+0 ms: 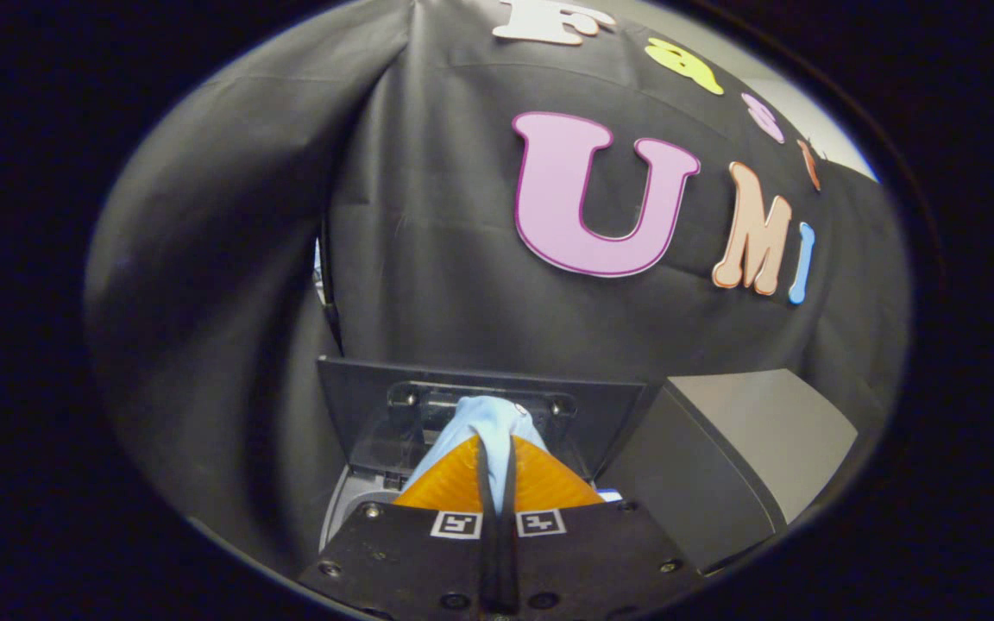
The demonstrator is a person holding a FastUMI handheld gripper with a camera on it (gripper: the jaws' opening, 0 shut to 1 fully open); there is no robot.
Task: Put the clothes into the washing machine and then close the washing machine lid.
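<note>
Clothes (487, 414): one pale blue garment, pinched between the gripper's (497, 453) two fingers, which are closed on it with almost no gap. The cloth bunches out past the fingertips, its length running forward along them. Just beyond stands the washing machine's (747, 448) raised dark lid (350, 397), upright. A grey slanted panel sits right of the fingers.

Gripper (497, 444) fingers nearly together, pinching light blue cloth (484, 418)
</note>
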